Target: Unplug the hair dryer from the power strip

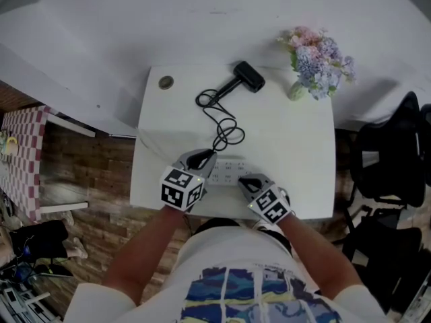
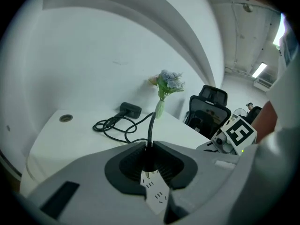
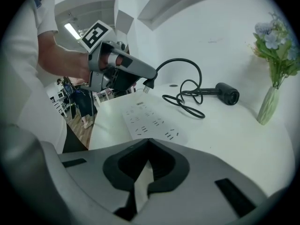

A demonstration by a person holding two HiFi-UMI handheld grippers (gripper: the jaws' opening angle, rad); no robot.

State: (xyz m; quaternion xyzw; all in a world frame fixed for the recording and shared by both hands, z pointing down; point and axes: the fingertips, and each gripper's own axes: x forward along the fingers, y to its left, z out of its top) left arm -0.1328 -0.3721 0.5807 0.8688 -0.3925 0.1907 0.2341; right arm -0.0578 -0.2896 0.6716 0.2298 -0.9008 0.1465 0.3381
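The person wears a white short-sleeved T-shirt (image 1: 242,274) with a blue and yellow print across the front. The left gripper (image 1: 202,157) and the right gripper (image 1: 246,182) are both smooth, light-grey moulded shells, and their jaws are lined with black ribbed pads (image 2: 168,165); dark rectangular slots are set into the shell behind them. Each carries a white marker cube (image 1: 182,187) printed with black square markers, and a small green light (image 2: 243,150) glows on the right gripper's body.
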